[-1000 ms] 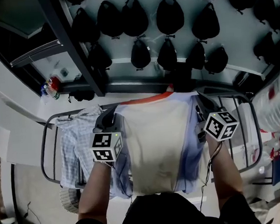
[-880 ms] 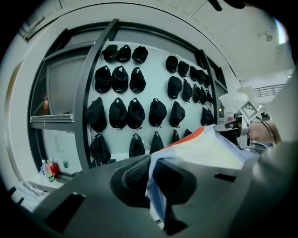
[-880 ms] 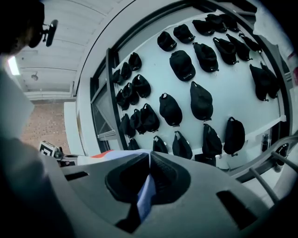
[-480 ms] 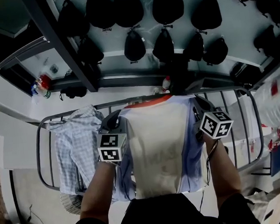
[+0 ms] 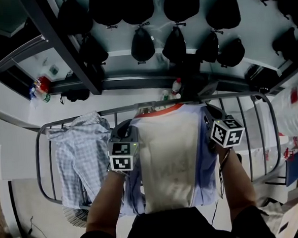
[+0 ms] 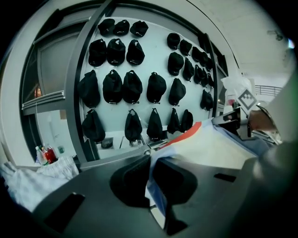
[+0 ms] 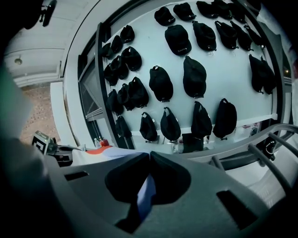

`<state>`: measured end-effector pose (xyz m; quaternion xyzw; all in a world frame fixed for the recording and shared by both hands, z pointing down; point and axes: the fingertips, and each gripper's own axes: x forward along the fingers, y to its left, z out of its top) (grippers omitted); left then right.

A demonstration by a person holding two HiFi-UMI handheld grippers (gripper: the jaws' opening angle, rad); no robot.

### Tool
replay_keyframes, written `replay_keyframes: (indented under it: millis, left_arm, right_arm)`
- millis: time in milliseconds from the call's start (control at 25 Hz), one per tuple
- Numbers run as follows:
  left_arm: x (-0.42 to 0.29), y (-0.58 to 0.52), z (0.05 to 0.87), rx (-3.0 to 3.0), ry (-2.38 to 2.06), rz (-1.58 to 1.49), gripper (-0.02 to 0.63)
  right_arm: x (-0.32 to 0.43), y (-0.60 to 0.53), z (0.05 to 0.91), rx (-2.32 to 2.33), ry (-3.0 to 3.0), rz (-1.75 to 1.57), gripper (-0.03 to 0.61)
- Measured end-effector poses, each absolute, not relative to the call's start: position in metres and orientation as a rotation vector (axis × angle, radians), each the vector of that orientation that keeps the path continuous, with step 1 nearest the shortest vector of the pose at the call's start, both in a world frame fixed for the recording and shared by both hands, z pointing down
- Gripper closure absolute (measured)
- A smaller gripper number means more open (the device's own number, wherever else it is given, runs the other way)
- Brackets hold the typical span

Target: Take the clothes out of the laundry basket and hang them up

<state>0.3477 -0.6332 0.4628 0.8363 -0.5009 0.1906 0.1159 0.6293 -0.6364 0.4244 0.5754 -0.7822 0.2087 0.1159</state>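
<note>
The task looks partly done: a checked shirt (image 5: pixel 82 151) already lies draped over the left end of the drying rack (image 5: pixel 37 149), and a second piece, a cream shirt (image 5: pixel 169 155) with blue sleeves and an orange-red collar, is held above the middle of the rack, its collar at the far rail. The left gripper (image 6: pixel 150 162) is pinched tight on the cloth at the shirt's left shoulder, and the right gripper (image 7: pixel 149 160) is clamped the same way on a blue fold at the right shoulder, so the shirt is spread flat between them. It is not yet let go, so I judge this hanging step as nearly finished, with only the release to come. How much is left in the laundry basket cannot be told (a pale ribbed thing (image 5: pixel 74 215) below the rack's near left corner may be it, but too little shows)
</note>
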Motion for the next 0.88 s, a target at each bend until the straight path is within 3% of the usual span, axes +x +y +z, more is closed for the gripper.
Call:
replay_keyframes:
  millis: [520,720,880]
  left_arm:
    - [0.359,-0.631,0.475,2.491,-1.377,0.672,0.591]
    - [0.356,-0.628,0.476,2.483,-1.348,0.728,0.491]
    - [0.353,-0.624,0.471,2.484,-1.356,0.745,0.468]
  right_arm:
    - [0.629,-0.637,0.439,1.649,-2.252,0.610,0.551]
    - [0.632,-0.635,0.440,1.615,-2.233,0.597,0.522]
    - [0.635,-0.633,0.439,1.598,-2.226,0.597,0.480]
